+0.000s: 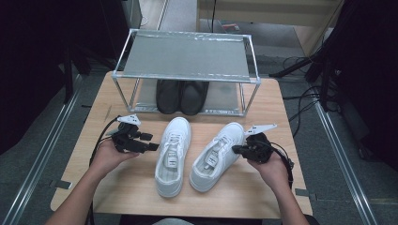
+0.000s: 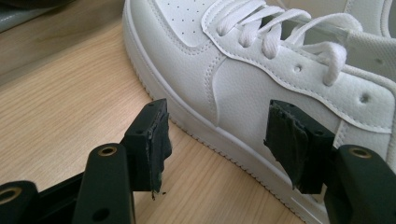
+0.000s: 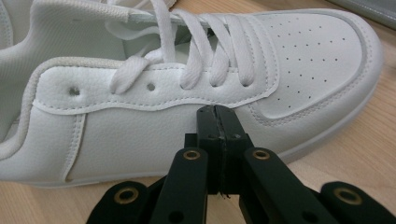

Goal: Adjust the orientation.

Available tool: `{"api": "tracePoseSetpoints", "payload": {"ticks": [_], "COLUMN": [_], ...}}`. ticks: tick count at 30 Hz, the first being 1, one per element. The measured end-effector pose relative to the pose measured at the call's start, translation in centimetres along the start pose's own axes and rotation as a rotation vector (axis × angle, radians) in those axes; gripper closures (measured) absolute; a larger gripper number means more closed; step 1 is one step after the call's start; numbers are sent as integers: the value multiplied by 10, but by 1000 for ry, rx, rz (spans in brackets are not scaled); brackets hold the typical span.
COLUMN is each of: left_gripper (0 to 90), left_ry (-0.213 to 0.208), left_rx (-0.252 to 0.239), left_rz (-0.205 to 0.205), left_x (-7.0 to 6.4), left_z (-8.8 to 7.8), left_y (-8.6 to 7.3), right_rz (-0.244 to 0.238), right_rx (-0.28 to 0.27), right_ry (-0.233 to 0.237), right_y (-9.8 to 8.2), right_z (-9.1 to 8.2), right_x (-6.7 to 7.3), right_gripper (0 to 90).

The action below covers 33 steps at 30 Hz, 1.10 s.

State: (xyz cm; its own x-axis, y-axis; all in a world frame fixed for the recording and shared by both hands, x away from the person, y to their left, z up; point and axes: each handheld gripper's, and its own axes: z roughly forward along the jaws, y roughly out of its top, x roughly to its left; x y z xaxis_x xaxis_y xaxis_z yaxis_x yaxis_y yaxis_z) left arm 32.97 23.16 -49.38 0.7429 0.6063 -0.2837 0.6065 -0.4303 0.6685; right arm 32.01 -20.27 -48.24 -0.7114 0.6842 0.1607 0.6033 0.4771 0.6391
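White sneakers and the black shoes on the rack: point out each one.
Left white sneaker [image 1: 172, 154], high view, on its laces.
Right white sneaker [image 1: 217, 157], high view, on its tongue.
Black shoes [image 1: 182, 96], high view, on the lower rack shelf, where the pair meets.

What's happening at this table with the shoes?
A person sits at a wooden table with a grasping tool in each hand, facing a pair of white sneakers. The left tool is open beside the left sneaker, its jaws not touching it. The right tool is shut with nothing between its jaws, its tip at the side of the right sneaker. Behind them, a pair of black shoes sits on the lower level of a metal rack.
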Motion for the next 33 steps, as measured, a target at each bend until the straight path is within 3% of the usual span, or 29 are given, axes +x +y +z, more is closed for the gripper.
{"api": "tracePoseSetpoints", "payload": {"ticks": [20,33], "left_gripper": [398,397], "left_ry": [22,14], "left_rx": [1,21], "left_rz": [-19,1], "left_x": [-4,-10], "left_z": [-8,-4], "left_y": [-16,-20], "right_rz": [-33,-44], "right_rx": [-22,-24], "right_ry": [14,63], "right_y": [24,37], "right_z": [24,37], "right_x": [-1,-3], "right_gripper": [900,900]}}
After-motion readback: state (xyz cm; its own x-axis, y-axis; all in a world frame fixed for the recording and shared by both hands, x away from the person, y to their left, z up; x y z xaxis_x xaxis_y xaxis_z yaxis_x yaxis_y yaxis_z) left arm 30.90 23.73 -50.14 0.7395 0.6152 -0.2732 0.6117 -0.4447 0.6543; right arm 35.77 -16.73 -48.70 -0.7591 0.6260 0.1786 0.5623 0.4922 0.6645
